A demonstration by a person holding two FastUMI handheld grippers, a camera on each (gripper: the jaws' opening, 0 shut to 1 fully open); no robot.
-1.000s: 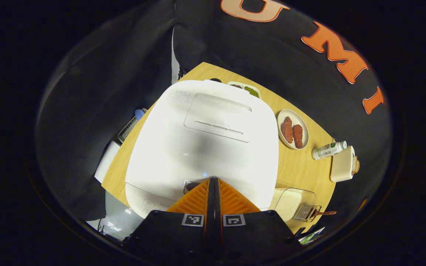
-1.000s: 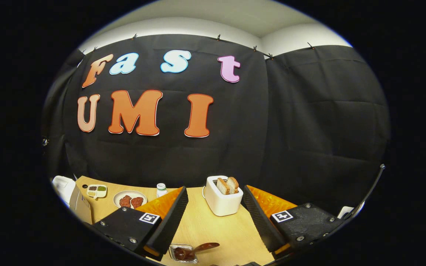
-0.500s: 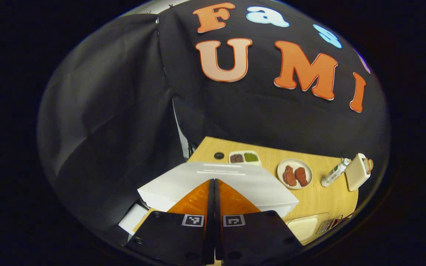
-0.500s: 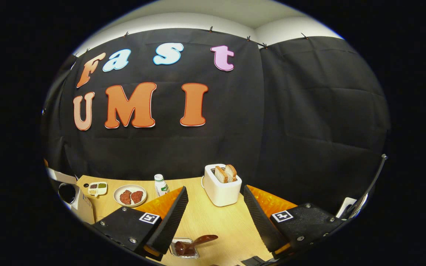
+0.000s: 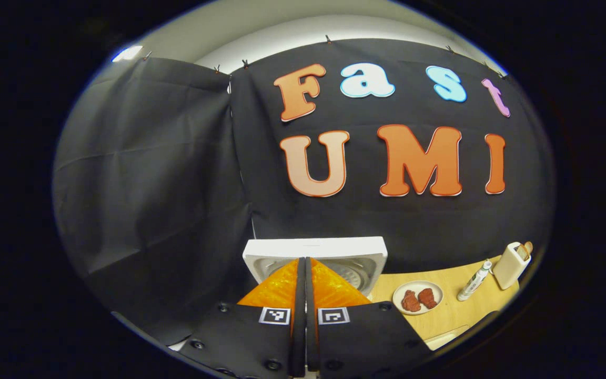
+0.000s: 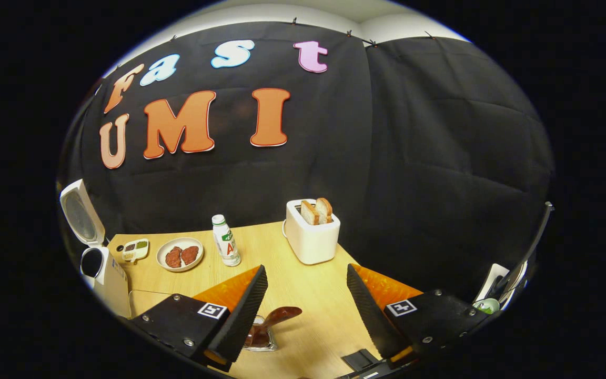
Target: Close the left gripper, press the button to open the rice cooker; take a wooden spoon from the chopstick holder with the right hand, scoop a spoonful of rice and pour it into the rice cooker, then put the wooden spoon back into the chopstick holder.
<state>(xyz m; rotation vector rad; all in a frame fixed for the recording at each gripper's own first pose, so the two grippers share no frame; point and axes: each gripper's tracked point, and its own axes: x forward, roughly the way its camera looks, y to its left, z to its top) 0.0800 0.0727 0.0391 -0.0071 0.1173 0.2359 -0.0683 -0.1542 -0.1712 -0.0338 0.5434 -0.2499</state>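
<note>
The white rice cooker stands at the table's left end with its lid swung upright and the dark pot mouth exposed. In the left gripper view that raised lid stands straight ahead, and my left gripper is shut with nothing in it, just in front of the lid. My right gripper hangs open above the table's near side. The wooden spoon leans out of the small chopstick holder just below its left finger, untouched.
On the wooden table are a white toaster with bread, a small bottle, a plate of meat, a small divided dish and a pale shallow box. A small black object lies near the front edge.
The cooker's lid has sprung from flat to upright. My left gripper, still shut, has lifted off the cooker and tilted up toward the wall. The right gripper has tipped down toward the table.
</note>
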